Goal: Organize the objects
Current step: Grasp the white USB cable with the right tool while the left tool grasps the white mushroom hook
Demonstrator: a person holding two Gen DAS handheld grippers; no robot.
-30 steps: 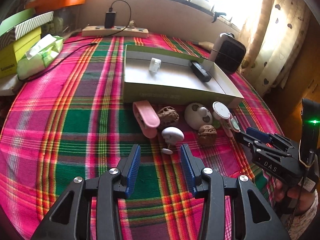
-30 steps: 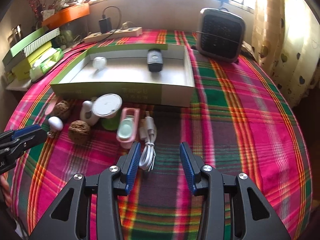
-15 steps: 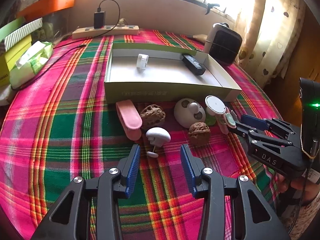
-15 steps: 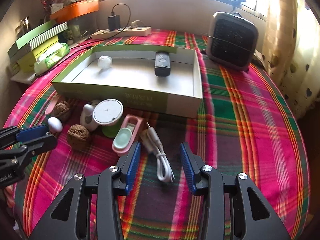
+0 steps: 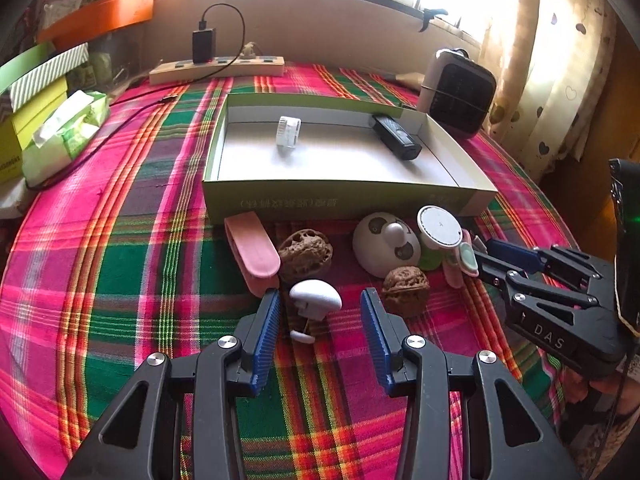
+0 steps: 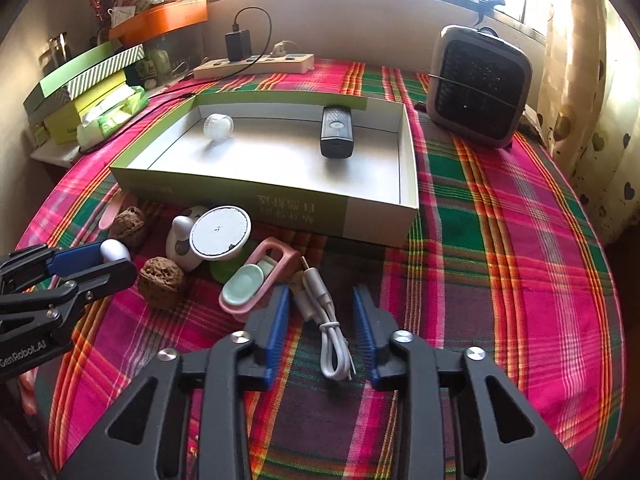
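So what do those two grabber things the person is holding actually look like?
Both are black plastic frames with triangular cut-outs and silver screws, ending in two jaws lined with ribbed blue pads. The left gripper carries white "GenRobot.AI" lettering on its side, seen from the right wrist camera. The right gripper is marked "DAS" in white and has a black block behind it with a small green light.

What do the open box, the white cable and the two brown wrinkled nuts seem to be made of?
Open box: likely cardboard, matte, with thin folded walls, a green printed outside and a pale inside.
White cable: probably soft plastic or rubber, smooth with a slight sheen, bent into a loop.
Two walnuts: natural woody shell, dull brown and deeply wrinkled.
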